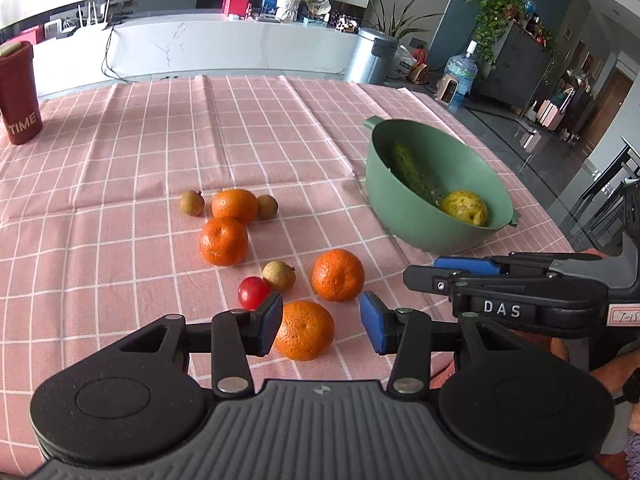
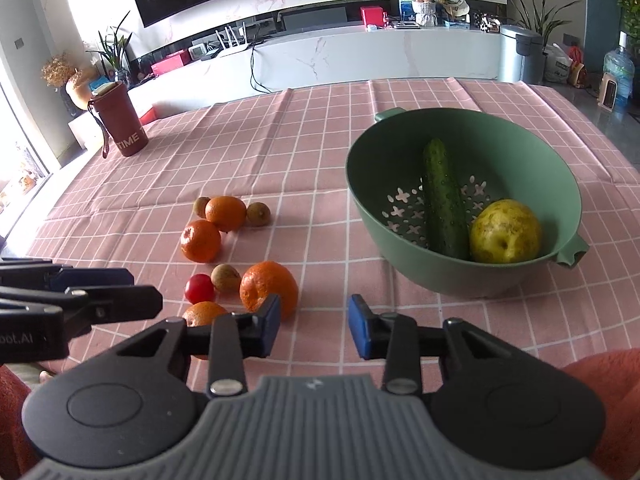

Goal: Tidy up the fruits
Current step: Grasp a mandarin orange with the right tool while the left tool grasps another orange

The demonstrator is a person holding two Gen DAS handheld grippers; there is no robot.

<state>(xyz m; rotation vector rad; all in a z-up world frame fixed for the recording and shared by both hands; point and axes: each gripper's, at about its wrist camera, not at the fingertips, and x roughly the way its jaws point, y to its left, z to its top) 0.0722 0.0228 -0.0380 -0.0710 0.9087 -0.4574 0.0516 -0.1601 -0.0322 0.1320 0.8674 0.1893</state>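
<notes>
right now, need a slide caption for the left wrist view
Open left gripper hovers over an orange on the pink checked tablecloth, green bowl to the right.

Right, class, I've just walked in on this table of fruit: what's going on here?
A person holds a gripper in each hand above a pink checked tablecloth. The left gripper is open around the nearest orange, not yet clamped. The right gripper is open and holds nothing. A cucumber and a yellow pear already lie in the green colander bowl; the other oranges, a red tomato and small brown fruits remain on the cloth.
</notes>
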